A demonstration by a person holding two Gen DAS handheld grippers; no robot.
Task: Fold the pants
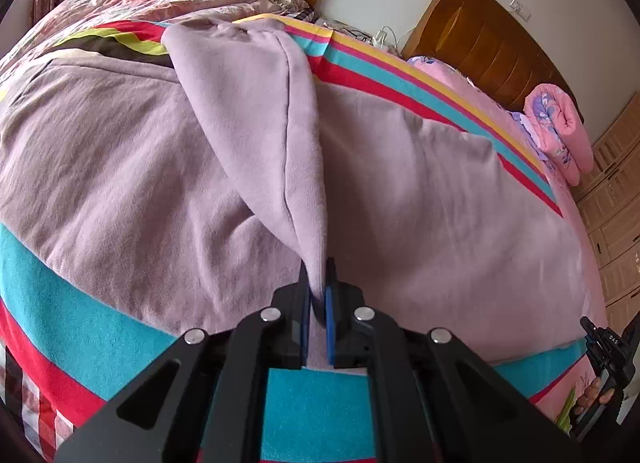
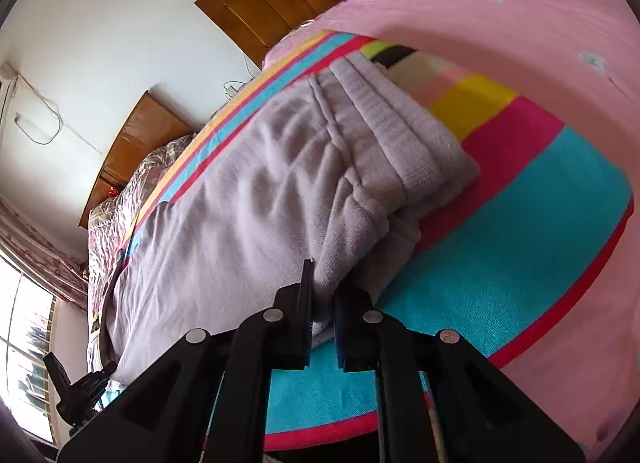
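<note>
Lilac pants spread on striped blanket, long axis running left gripper to right. Left gripper clenched on raised leg fold directly ahead. Right gripper clamped on waistband corner end, just ahead.

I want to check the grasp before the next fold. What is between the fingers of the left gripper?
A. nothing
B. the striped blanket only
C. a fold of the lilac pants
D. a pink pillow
C: in the left wrist view the left gripper is shut on a raised fold of the lilac pants.
</note>
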